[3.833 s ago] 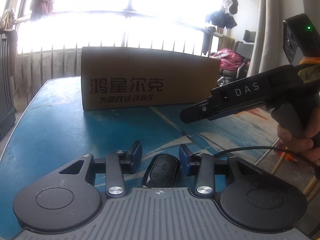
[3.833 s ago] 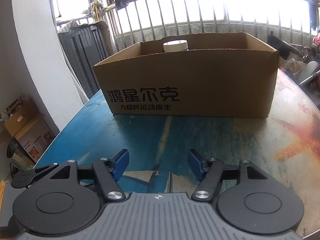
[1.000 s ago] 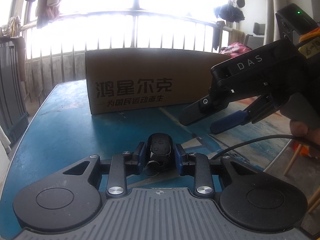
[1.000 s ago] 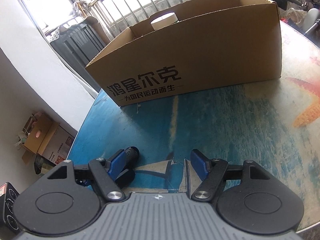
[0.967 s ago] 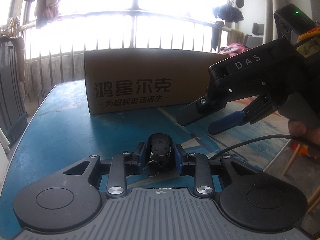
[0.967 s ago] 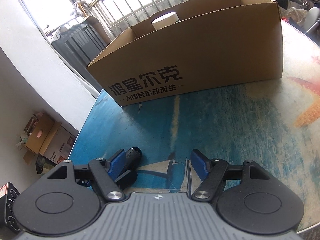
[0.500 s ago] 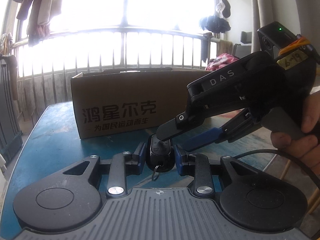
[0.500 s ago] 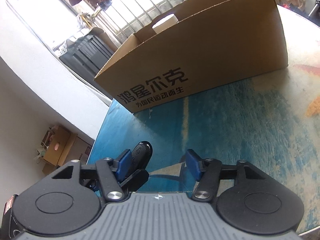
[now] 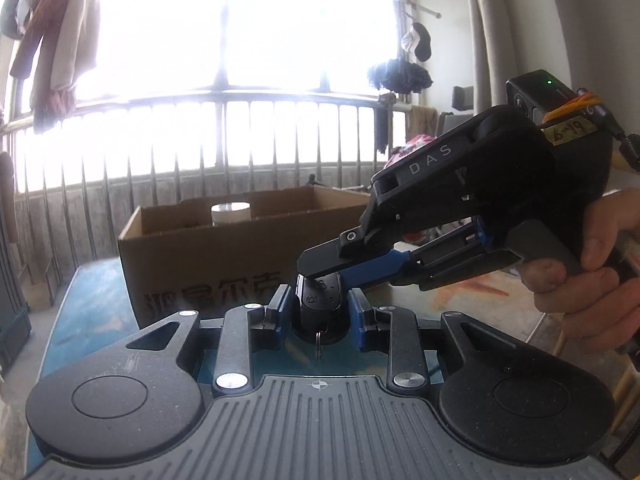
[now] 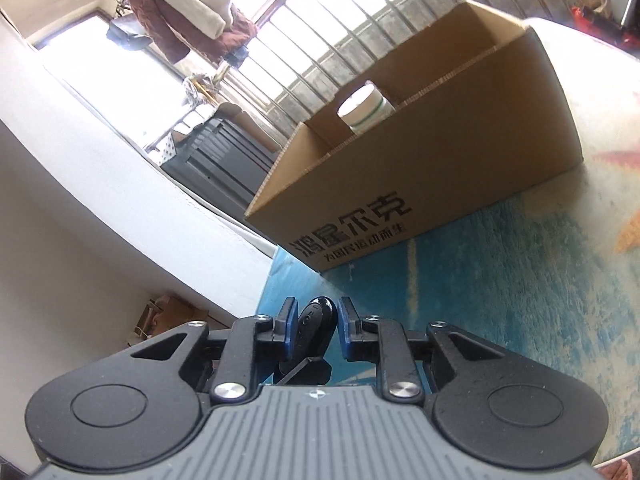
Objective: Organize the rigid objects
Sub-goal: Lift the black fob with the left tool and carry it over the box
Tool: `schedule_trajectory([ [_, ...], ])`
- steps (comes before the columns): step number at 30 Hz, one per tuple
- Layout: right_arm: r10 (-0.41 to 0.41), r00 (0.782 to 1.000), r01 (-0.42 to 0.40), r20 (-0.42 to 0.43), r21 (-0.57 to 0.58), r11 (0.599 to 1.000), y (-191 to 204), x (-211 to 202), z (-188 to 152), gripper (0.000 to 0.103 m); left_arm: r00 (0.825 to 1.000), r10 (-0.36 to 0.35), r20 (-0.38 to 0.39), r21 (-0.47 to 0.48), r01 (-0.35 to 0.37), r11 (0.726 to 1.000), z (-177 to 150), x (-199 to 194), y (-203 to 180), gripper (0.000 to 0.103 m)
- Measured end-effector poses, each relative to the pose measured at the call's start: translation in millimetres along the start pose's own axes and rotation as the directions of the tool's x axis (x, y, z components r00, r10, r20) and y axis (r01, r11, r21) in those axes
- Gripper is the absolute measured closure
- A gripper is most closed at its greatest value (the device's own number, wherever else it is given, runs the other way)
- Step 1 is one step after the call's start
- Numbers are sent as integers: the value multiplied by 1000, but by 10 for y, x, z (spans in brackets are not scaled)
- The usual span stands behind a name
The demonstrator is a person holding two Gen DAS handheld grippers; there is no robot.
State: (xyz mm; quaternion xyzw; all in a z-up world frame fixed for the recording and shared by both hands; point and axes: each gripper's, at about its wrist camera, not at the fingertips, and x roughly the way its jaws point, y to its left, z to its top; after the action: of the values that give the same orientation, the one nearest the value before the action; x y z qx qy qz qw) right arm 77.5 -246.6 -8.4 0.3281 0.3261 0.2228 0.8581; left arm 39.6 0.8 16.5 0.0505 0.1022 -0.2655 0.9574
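The left gripper [image 9: 319, 312] is clamping the key fob [image 9: 320, 307] upright above the desk's [image 10: 500, 280] near edge; the right gripper [image 10: 318, 330], its jaws just closing, is pinching the fob's upper end, cardboard box [image 10: 420, 184] lying beyond.

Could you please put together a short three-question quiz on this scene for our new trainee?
1. True or false: the key fob lies loose on the blue table.
2. Which claw grips the fob's far end: A) left claw, B) right claw?
3. What stands inside the cardboard box?

Key:
1. False; both claws clamp it above the table, the right claw's jaws having just closed on it.
2. B.
3. A white container, at the box's left end.
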Motion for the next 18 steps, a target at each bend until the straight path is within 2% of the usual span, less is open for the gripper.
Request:
schedule_trajectory([
  [5,37,998,-31,55,-93,995,340,-80,386,80,998,-53,30,-17,53,998,473,79,265,74],
  [8,34,998,-25,57,-151,988,530,49,712,80,998,-65,4,-15,65,998,744,276,526,74],
  [11,-11,995,33,97,-230,973,746,302,1018,80,997,-54,-49,8,54,998,927,510,772,74],
  [14,-26,995,52,100,-269,962,863,534,1220,79,993,-47,-112,38,52,998,1054,747,1009,74],
  [17,-58,991,91,118,-299,950,882,722,1350,78,976,-47,-213,36,56,998,1114,1031,1269,74],
  [18,-70,992,99,106,-304,947,873,806,1401,78,960,-64,-273,28,74,997,1111,1161,1354,74],
])
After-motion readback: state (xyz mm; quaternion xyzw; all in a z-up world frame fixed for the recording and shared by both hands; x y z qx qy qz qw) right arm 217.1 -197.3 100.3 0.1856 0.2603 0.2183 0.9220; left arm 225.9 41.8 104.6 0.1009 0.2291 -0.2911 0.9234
